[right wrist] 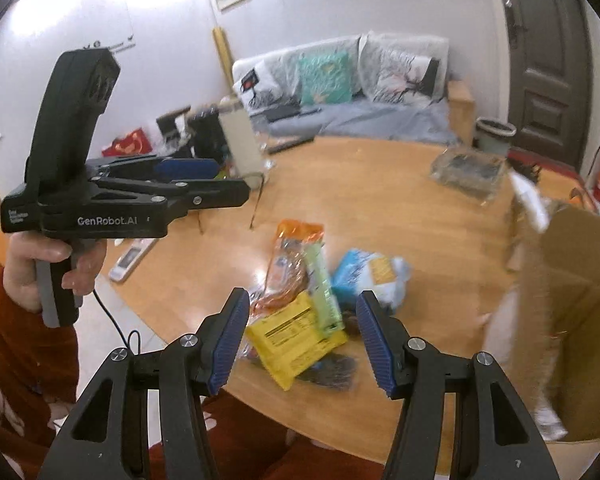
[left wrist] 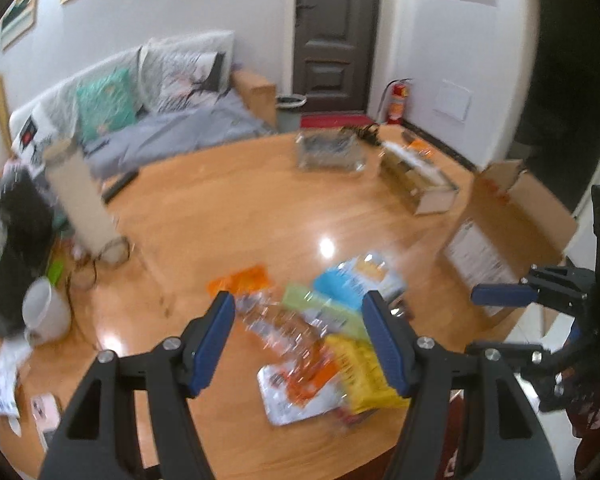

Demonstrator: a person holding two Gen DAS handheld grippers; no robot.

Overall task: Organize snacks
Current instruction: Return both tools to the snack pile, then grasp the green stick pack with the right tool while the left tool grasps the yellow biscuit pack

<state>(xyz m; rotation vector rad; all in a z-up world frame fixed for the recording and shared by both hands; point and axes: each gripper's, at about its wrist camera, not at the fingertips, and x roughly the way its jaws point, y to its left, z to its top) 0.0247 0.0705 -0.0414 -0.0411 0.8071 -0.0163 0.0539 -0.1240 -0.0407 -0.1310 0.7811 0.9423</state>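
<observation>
A loose pile of snack packets lies on the round wooden table [left wrist: 228, 216]: a yellow packet [right wrist: 296, 332], a green packet [right wrist: 320, 284], an orange-topped clear packet [right wrist: 296, 240], a blue and white bag [right wrist: 364, 276] and a dark packet [right wrist: 336, 368]. In the left wrist view the yellow packet [left wrist: 364, 376] and blue bag [left wrist: 356, 280] show blurred. My left gripper [left wrist: 300, 340] is open and empty above the pile. My right gripper [right wrist: 300, 336] is open and empty, hovering over the pile's near side. The left gripper [right wrist: 204, 184] also shows in the right wrist view.
An open cardboard box [right wrist: 572, 320] stands at the table's right edge. A clear plastic container [left wrist: 328, 152] and a long box [left wrist: 416, 176] sit at the far side. A white mug [left wrist: 44, 312] and a phone [right wrist: 130, 260] lie at the left. A sofa [left wrist: 160, 112] is behind.
</observation>
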